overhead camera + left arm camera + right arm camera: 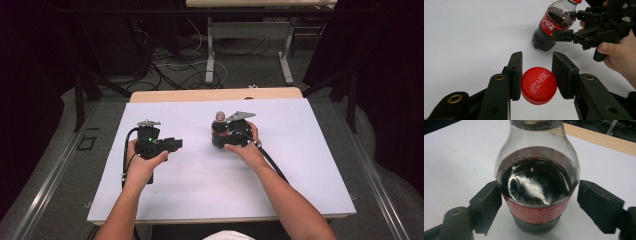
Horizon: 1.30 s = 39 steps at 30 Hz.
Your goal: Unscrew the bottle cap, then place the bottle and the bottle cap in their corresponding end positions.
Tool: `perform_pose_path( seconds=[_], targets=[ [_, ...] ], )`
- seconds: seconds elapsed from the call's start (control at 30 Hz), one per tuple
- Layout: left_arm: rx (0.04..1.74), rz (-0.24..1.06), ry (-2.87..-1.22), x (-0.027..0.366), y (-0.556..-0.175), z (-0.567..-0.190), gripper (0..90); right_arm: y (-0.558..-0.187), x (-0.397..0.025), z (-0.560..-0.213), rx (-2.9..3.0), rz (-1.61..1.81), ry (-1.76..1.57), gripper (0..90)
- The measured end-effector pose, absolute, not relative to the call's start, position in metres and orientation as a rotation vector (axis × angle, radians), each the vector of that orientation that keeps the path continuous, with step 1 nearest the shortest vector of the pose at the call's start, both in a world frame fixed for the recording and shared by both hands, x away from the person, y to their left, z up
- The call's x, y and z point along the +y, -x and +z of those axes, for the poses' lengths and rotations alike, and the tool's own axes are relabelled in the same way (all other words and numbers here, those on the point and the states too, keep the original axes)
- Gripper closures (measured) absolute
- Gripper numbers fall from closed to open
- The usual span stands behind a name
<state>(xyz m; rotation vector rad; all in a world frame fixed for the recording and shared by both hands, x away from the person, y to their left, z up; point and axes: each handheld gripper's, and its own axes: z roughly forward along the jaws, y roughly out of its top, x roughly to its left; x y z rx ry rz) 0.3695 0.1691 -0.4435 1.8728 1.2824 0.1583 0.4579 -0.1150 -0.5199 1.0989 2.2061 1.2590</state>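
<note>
Cap (pixel 538 85) already removed, pinched between left tool (pixel 537 75) jaws. Bottle (pixel 554 26) flanked by right tool (pixel 566 26), grip not confirmed. Cap not yet set on surface (pixel 469 37).

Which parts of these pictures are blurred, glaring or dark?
High view: room around the white table is dark. Left gripper view: red cap sharp, bottle behind slightly soft. Right gripper view: bottle close and soft, with glare on the dark drink; right hand-held gripper jaws blurred.

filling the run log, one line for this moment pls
left hand-held gripper: shut on red cap | right hand-held gripper: around cola bottle, grip unclear | bottle upright on table
</note>
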Motion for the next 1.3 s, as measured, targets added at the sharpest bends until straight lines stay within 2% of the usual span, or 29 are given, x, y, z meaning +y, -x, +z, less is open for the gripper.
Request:
perform_pose_path(
  seconds=[0.33, 0.67, 1.03, 1.3],
  targets=[
    [1.271, 0.141, -1.923, 0.153, -0.373, -0.458, 61.5, -0.451, -0.119, -0.519, 2.209, 1.208, -1.119, 14.0],
    [1.163, 0.120, -2.033, 0.105, -0.375, -0.491, 61.5, -0.438, -0.136, -0.517, 2.206, 1.170, -1.124, 0.4],
    [1.049, 0.073, -2.099, 0.053, -0.376, -0.524, 61.5, -0.420, -0.168, -0.517, 2.162, 1.155, -1.175, 0.0],
    [1.035, 0.073, -2.144, 0.036, -0.370, -0.546, 61.4, -0.413, -0.184, -0.516, 2.130, 1.178, -1.205, 0.0]
  ],
)
